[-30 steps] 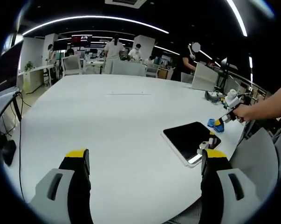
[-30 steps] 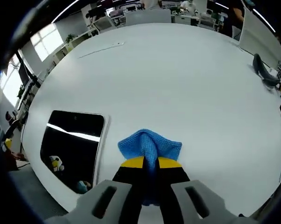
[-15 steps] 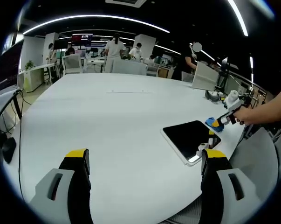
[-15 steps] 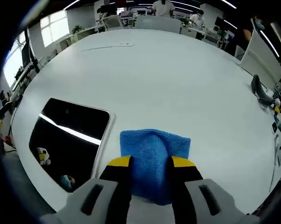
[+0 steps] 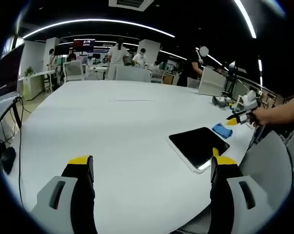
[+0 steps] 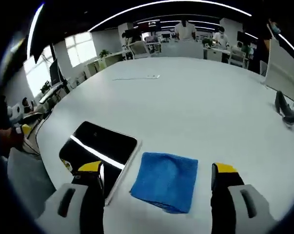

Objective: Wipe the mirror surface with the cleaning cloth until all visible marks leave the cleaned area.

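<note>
Right gripper view: right gripper (image 6: 155, 171) gapes wide and empty over blue cloth (image 6: 166, 181) beside mirror (image 6: 100, 149)

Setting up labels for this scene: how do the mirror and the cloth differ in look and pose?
The mirror is dark, glossy and rigid, reflecting a ceiling light; the cloth is blue, matte and soft. The mirror has rounded corners and a pale rim; the cloth is plain-edged and looks smaller. Both lie flat on the white table, side by side.
</note>
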`<move>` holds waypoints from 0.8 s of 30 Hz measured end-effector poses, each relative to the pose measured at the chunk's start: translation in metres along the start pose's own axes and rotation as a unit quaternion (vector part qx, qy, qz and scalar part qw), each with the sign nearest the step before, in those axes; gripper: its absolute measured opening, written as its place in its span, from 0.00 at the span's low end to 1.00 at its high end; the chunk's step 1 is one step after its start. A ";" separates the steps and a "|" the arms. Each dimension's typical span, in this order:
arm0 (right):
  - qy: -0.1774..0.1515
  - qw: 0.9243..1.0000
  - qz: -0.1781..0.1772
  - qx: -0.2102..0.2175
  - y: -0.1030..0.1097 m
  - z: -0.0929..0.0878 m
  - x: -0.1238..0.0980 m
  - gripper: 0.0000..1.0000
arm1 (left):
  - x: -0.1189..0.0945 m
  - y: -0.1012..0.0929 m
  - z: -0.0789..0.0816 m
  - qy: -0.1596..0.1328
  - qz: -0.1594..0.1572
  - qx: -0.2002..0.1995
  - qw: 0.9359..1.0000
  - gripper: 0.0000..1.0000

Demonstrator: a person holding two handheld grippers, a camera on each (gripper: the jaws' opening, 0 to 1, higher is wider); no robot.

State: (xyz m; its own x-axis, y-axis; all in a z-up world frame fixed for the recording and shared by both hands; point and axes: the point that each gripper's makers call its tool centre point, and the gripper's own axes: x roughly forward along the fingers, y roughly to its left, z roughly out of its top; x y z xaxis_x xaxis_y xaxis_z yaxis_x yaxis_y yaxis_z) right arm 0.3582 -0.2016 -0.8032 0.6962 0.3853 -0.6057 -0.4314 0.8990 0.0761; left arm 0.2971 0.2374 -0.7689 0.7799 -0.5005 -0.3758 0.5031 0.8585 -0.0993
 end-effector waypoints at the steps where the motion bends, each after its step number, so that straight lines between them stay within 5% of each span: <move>1: -0.007 1.000 -0.007 -0.027 -0.004 -0.002 -0.011 0.96 | -0.001 -0.002 -0.001 0.003 -0.001 0.007 1.000 0.99; 4: -0.004 0.999 -0.004 -0.046 -0.006 -0.018 -0.028 0.97 | -0.005 -0.001 0.000 -0.005 -0.001 -0.028 1.000 0.99; 10: 0.006 1.000 -0.002 -0.011 -0.012 -0.051 -0.061 0.98 | -0.013 0.009 -0.003 -0.004 0.009 -0.061 0.998 0.99; 16: -0.025 1.000 -0.010 0.001 0.000 -0.047 -0.072 0.98 | -0.018 0.010 -0.006 0.001 0.006 -0.054 0.999 0.99; 22: -0.025 0.999 -0.005 -0.024 0.014 -0.044 -0.065 0.98 | -0.024 0.017 -0.005 -0.004 0.028 -0.046 0.999 0.99; 24: -0.015 1.000 -0.004 -0.023 0.014 -0.046 -0.061 0.98 | -0.026 0.020 0.000 -0.014 0.031 -0.070 0.997 0.99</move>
State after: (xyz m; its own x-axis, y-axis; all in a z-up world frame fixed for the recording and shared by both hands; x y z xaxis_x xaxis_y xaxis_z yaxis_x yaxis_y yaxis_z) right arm 0.2837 -0.2222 -0.8020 0.7159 0.3850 -0.5824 -0.4519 0.8914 0.0339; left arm 0.2864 0.2677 -0.7609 0.8196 -0.4464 -0.3591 0.3972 0.8945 -0.2052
